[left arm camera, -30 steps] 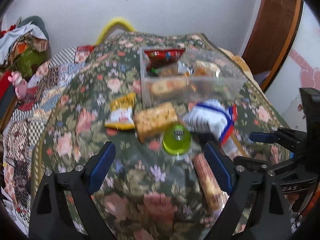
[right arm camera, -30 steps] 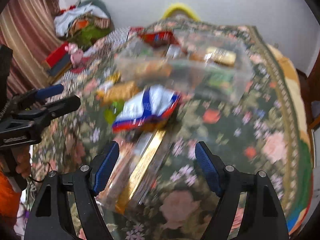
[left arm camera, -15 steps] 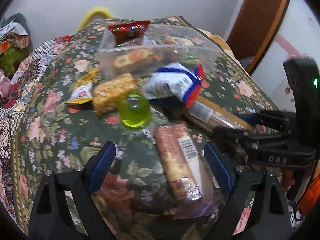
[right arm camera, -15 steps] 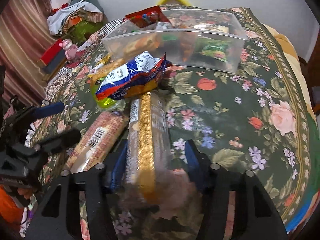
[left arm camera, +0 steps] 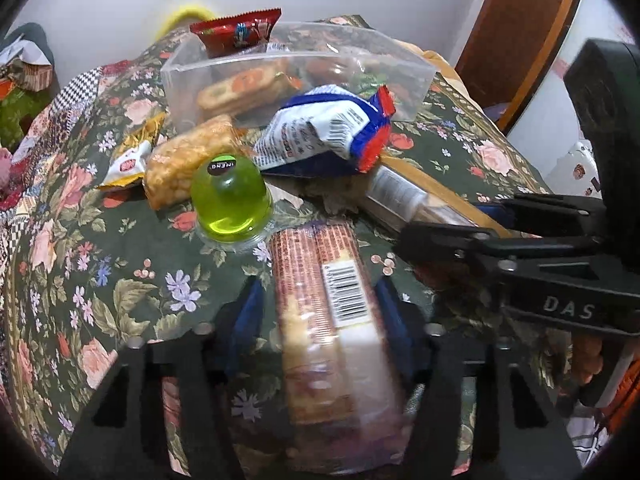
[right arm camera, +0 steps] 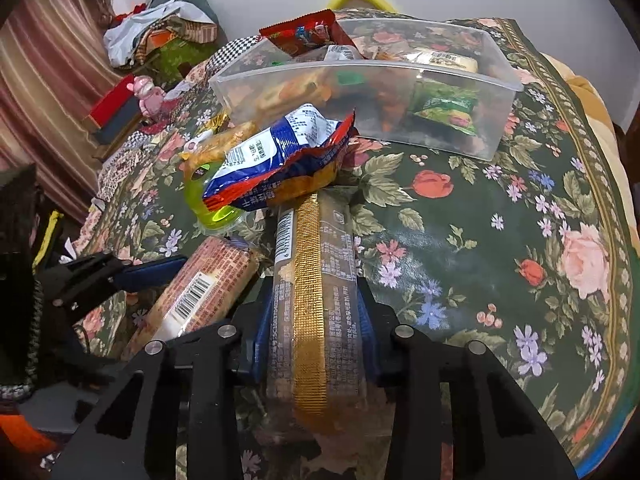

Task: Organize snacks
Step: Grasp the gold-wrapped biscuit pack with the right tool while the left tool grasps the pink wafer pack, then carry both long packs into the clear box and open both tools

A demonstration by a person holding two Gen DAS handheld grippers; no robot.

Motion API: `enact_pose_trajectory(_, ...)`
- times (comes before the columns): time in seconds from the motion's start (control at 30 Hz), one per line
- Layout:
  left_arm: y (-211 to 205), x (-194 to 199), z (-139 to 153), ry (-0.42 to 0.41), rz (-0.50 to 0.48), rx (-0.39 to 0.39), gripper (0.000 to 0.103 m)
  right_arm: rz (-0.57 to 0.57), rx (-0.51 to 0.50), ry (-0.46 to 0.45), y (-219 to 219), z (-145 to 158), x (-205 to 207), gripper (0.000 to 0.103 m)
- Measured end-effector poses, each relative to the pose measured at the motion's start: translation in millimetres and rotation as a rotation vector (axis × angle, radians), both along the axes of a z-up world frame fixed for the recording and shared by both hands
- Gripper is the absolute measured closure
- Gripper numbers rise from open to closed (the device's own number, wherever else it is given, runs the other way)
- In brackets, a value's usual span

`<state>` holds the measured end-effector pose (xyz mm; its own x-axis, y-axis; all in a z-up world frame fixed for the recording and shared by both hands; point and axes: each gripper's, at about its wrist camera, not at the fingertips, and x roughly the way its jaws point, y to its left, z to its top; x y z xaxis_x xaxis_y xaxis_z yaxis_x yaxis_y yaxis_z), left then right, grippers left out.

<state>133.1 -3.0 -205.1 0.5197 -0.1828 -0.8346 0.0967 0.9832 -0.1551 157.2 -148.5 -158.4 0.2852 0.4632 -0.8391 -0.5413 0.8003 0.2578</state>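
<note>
On the floral tablecloth lies an orange biscuit pack with a barcode, and my left gripper is shut on its near end, a blue pad on each side. Beside it, a brown pack with a gold stripe lies lengthwise, with my right gripper shut on it. That pack's far end is tucked under a blue, white and red bag. A clear plastic box behind holds several snacks. In the left wrist view the right gripper comes in from the right.
A green jelly cup, a puffed-rice bar and a small yellow packet lie left of the bag. A red packet sticks up out of the box. A heap of clothes lies beyond the table's left edge. A brown door stands at the right.
My left gripper moved forward and down over the orange pack and closed on it. My right gripper closed on the gold-striped pack.
</note>
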Motion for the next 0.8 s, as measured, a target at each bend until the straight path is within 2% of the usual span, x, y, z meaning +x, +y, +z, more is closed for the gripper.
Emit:
enact_pose_trajectory(0.33, 5.5, -6.1, 9.6, -0.034, 0.013, -0.008, 0.057, -0.055, 0.005, -0.024, -25.3, 10.2, -9.5, 0.070)
enact_pose_trajectory(0.57, 9.6, -11.4, 38.7, -0.109, 0.033, -0.013, 0.057, -0.124, 0.023, -0.048, -46.0, 23.7, -6.6, 0.070)
enact_pose_trajectory(0.8, 16.3, -3.1, 71.2, -0.195, 0.051, -0.022, 0.057, -0.168, 0.051, -0.121, -55.0, 48.6, 1.7, 0.070)
